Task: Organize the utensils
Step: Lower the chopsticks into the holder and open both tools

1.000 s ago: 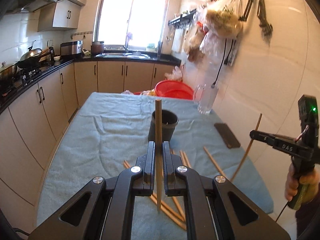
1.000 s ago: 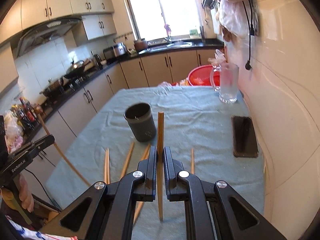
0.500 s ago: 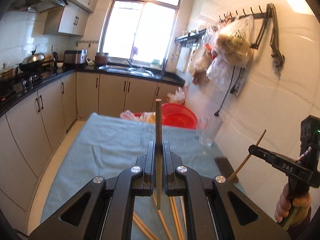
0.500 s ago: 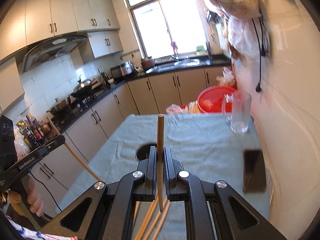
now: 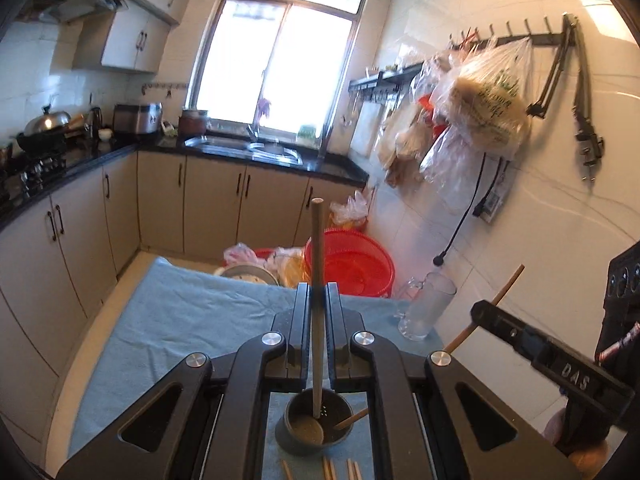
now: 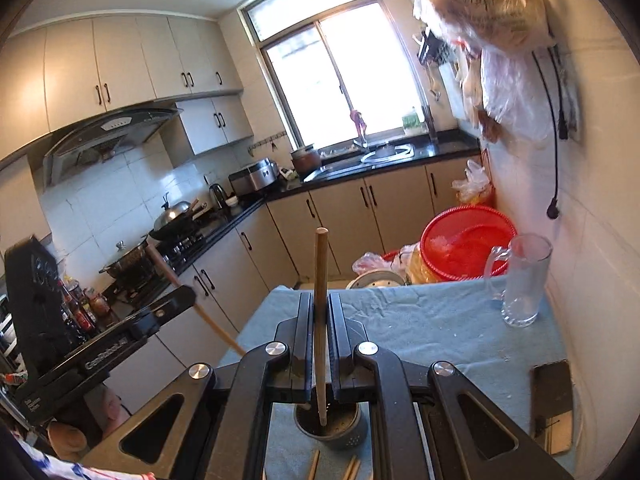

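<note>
Here we hold one chopstick in each set of tongs, both poised over the dark holder. The left tongs (image 5: pixel 318 300) are closed on a plain pale wooden chopstick (image 5: pixel 318 280), upright, its lower tip reaching down into the mouth of the holder (image 5: pixel 316 426), which stands on the blue cloth of the worktop (image 5: pixel 180 320). The right tongs (image 6: pixel 320 308) likewise pinch a wooden chopstick (image 6: pixel 321 300), its lower end inside the same holder (image 6: pixel 332 426).

From the left camera we see the tip of the other chopstick entering the holder from the right, and our right hand's tool at the frame edge. Only the right camera shows the dark phone (image 6: pixel 551 404) lying near the wall. Loose chopsticks (image 5: pixel 328 470) lie on the cloth just before the holder, and a glass mug (image 6: pixel 520 280) stands near the red basket (image 6: pixel 468 246).
</note>
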`<state>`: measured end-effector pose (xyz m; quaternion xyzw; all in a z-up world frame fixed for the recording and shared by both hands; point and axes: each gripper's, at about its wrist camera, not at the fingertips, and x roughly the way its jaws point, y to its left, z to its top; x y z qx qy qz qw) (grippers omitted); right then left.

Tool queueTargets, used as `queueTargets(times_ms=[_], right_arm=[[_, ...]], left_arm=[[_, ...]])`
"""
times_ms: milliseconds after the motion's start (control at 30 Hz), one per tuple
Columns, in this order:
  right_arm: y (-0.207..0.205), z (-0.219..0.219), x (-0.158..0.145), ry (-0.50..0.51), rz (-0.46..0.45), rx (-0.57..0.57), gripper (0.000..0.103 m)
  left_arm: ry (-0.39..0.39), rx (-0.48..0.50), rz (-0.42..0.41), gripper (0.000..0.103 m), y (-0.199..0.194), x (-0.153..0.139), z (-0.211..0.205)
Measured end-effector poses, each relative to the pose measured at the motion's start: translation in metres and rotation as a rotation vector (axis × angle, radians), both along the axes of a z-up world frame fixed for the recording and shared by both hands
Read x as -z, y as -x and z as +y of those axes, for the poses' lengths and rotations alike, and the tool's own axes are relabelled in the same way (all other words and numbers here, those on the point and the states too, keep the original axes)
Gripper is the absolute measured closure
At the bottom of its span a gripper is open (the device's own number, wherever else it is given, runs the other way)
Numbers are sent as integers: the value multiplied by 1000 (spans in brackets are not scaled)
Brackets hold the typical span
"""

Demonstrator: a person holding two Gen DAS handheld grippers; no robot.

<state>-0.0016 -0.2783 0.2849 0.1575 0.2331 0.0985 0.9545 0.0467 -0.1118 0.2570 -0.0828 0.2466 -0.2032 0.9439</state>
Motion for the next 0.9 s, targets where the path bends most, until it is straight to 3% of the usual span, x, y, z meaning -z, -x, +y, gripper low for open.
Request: queueTargets(times_ms=[200,333,667,733,767,800,867,900], right_arm=[[-40,0,44,-14,126,-2,96],[-59,-7,74,-44,205,-2,96],[-78,-21,109,-103,291,13,95],[-77,-21,108,-95,289,28,91],[-76,-21,108,-95,289,30,87],[-75,-21,107,-95,288,34,75],[-69,-22,103,-94,274,52,63],[-67,-23,101,-92,267,57,62]], left_arm=[[-52,0,131,97,-40,47,-15],[-93,-4,165,97,-47,69,-19],[-103,-2,201,95,-46,82,-16],[-101,-4,199,84,-43,79,-13],[-98,-8,197,70,-41,78,-11],[-89,-17,193,57,-38,75,-7],[-69,-45,182,51,-31,72,1],[-61,-56,179,51,-27,70,7]])
